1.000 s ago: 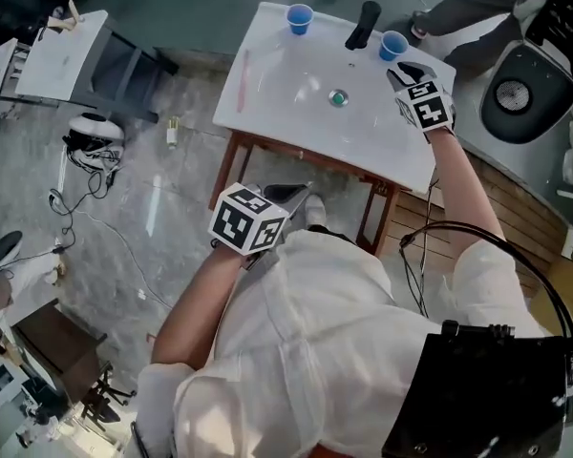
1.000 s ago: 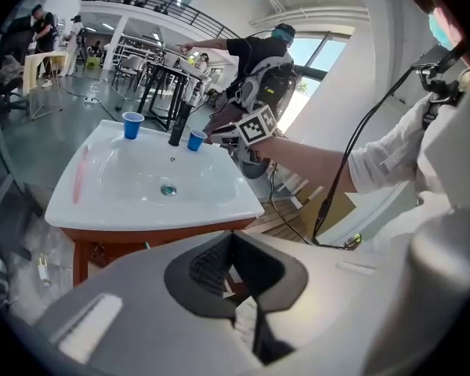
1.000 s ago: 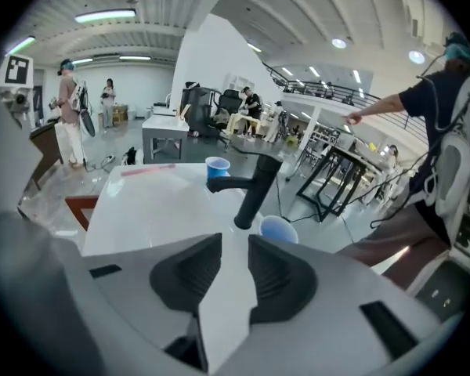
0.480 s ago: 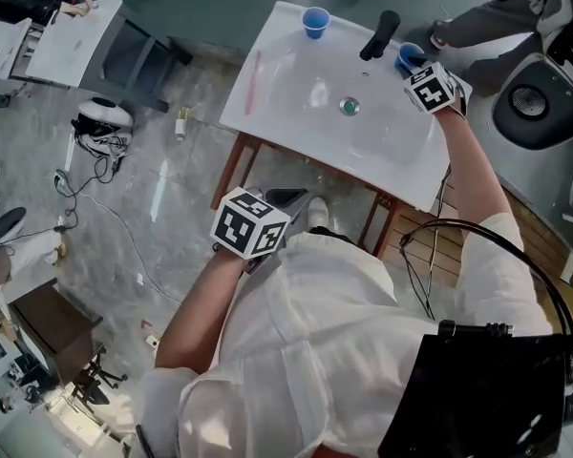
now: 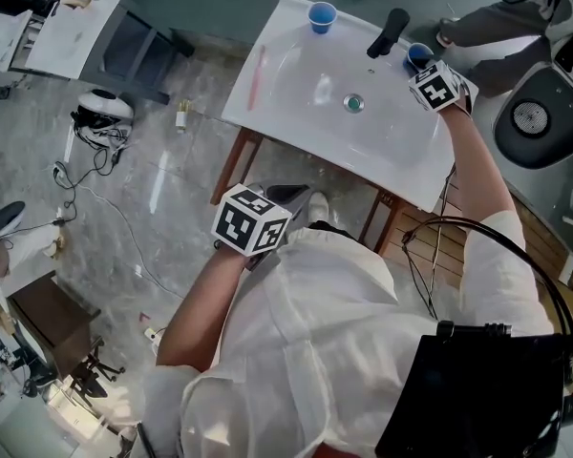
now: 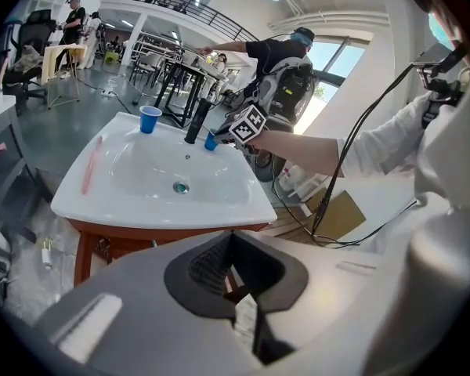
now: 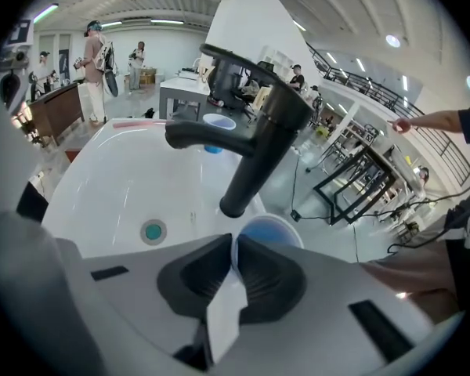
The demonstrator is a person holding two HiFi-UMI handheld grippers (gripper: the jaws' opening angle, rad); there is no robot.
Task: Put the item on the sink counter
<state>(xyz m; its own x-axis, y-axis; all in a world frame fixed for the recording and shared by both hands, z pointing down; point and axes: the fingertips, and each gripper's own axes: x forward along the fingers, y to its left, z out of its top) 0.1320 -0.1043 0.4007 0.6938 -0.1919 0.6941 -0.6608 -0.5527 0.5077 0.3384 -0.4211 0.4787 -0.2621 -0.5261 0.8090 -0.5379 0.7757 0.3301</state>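
A white sink counter [image 5: 296, 113] on a wooden stand carries a black faucet [image 5: 388, 31] and two blue cups. One blue cup [image 5: 322, 15] stands at the far rim. The other blue cup [image 5: 420, 53] stands right of the faucet. My right gripper [image 5: 417, 65] reaches over this cup; in the right gripper view its jaws [image 7: 234, 245] are closing and pinch the cup's near rim [image 7: 270, 229]. My left gripper [image 5: 285, 195] hangs low in front of the sink, shut with nothing in it [image 6: 232, 237].
A pink stick [image 5: 259, 63] lies along the sink's left rim, and the drain [image 5: 353, 103] sits mid-basin. Cables and a headset [image 5: 97, 108] lie on the floor to the left. A round black-and-white device [image 5: 544, 122] stands at the right. People stand in the background.
My right gripper moved from the sink's front right corner to the blue cup beside the faucet, and its jaws came together on the rim. The left gripper stayed put.
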